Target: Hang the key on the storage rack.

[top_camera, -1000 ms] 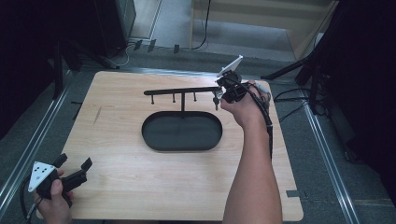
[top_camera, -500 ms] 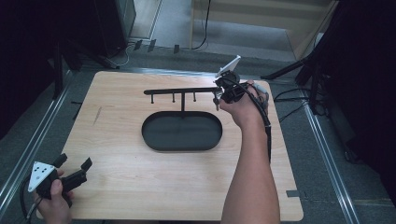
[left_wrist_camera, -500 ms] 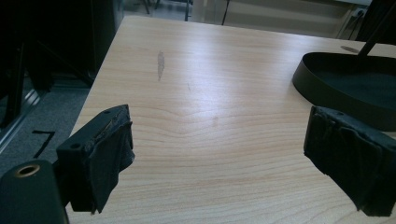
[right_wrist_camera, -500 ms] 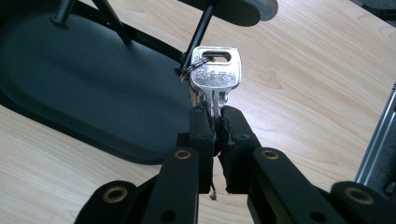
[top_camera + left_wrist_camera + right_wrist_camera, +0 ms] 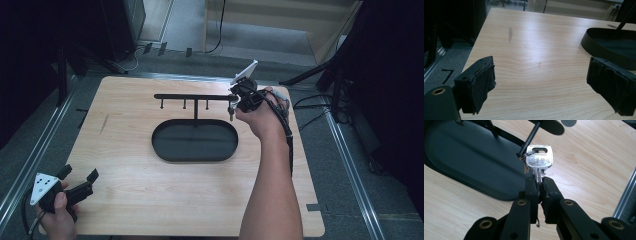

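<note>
One key (image 5: 539,162) pinched in right tool (image 5: 539,185); left tool (image 5: 541,77) gaping, empty; one rack (image 5: 195,97).

I see the tray (image 5: 172,150) at the table's (image 5: 150,200) middle, its rack bar (image 5: 192,96) above the far edge. My right gripper (image 5: 232,106) sits at the bar's right end with the key (image 5: 539,162); my left gripper (image 5: 80,182) at the near-left corner.

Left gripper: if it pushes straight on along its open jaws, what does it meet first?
Probably nothing soon: ahead of the left gripper lies bare light wooden tabletop. The black oval metal tray sits off to one side, though depth is hard to judge.
</note>
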Motion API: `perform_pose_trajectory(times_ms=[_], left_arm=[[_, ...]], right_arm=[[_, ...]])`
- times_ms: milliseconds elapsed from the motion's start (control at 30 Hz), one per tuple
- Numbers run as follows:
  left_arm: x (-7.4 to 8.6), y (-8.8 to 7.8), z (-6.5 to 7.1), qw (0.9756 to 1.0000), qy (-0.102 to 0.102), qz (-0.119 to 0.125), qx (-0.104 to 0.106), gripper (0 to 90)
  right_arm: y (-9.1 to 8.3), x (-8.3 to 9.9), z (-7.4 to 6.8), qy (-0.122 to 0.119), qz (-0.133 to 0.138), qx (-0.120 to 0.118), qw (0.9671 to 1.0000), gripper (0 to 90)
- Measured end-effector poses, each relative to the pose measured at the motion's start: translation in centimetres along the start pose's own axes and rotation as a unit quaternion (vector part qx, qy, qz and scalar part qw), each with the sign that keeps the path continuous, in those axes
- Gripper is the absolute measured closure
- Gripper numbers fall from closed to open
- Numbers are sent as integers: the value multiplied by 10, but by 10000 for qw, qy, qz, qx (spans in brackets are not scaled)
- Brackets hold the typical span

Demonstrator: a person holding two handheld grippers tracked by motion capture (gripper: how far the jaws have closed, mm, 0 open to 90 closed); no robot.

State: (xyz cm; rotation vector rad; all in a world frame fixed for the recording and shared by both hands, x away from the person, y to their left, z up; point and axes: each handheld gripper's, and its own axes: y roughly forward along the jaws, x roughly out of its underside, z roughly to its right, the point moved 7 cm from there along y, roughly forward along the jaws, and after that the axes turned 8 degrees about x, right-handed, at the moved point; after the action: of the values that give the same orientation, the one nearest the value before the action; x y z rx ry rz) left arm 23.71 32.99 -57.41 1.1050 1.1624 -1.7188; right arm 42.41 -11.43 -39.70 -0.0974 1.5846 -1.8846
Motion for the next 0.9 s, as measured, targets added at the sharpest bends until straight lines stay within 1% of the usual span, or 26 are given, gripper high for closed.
perform_pose_trajectory(times_ms=[133, 267, 400, 500, 633, 767, 867, 900], left_arm=[[0, 0, 0, 10000, 9, -4, -5, 83], [0, 0, 0, 10000, 17, -14, -14, 83], [0, 1, 1, 10000, 8, 1, -4, 83], [0, 0, 0, 10000, 5, 0, 0, 83], [0, 0, 0, 10000, -10, -7, 13, 83], [0, 0, 0, 10000, -11, -13, 18, 83], [0, 0, 0, 10000, 1, -7, 16, 83], [0, 0, 0, 10000, 1, -9, 18, 83]], right_arm=[[-2, 5, 4, 0, -66, 24, 10000, 846], [-5, 8, 3, -42, -87, 2, 10000, 846], [-7, 6, -1, -72, -53, -33, 10000, 846], [-9, 3, -3, -77, -20, 10, 10000, 846], [-12, 1, -3, -5, 19, 31, 10000, 845], [-9, 7, -2, -133, -187, 84, 9997, 846], [-6, 7, -4, -110, -199, 78, 9997, 845], [-6, 6, -5, -142, -169, 79, 9997, 845]])
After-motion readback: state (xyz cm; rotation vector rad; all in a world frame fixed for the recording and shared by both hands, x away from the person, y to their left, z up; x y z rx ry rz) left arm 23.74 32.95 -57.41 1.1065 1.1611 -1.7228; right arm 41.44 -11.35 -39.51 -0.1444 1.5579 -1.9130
